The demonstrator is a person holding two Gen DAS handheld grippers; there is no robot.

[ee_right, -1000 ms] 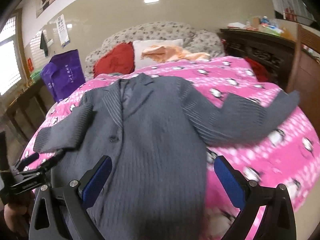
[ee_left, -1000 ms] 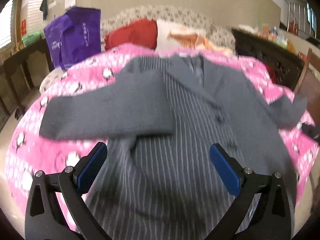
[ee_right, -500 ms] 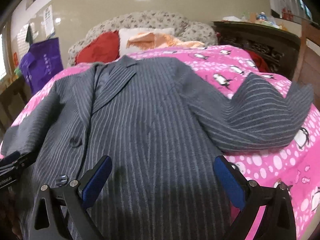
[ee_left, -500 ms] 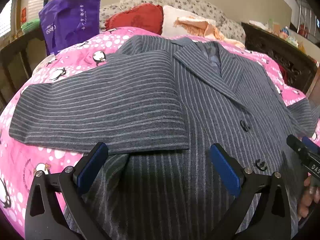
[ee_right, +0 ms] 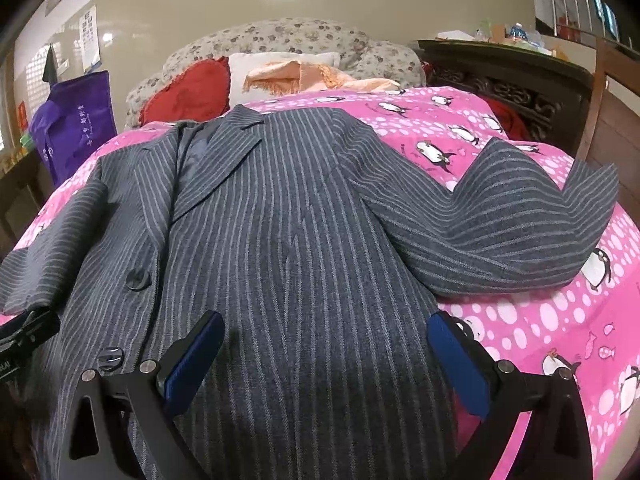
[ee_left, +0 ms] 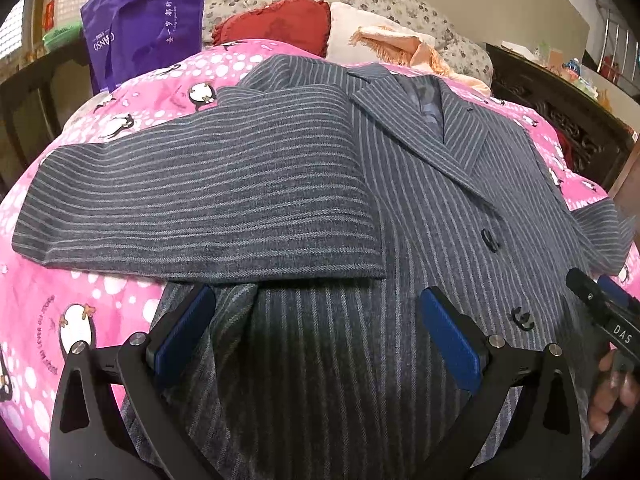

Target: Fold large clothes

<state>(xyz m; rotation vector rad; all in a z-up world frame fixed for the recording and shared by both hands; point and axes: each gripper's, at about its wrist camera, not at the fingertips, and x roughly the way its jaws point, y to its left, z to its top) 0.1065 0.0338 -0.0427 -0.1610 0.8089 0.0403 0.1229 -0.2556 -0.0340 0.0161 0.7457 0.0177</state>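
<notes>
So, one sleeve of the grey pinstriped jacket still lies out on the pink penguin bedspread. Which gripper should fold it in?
Right, probably. The unfolded sleeve of the grey pinstriped jacket lies just ahead and right of the open right gripper. The open left gripper faces the sleeve lying across the chest.

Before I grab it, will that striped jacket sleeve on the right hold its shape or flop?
Probably flop: the right sleeve already lies buckled, its cuff end kinked up off the pink bedspread. The jacket looks like thick woven cloth, so likely heavyish and draping slowly. It seems unlikely to slip from the right gripper.
</notes>
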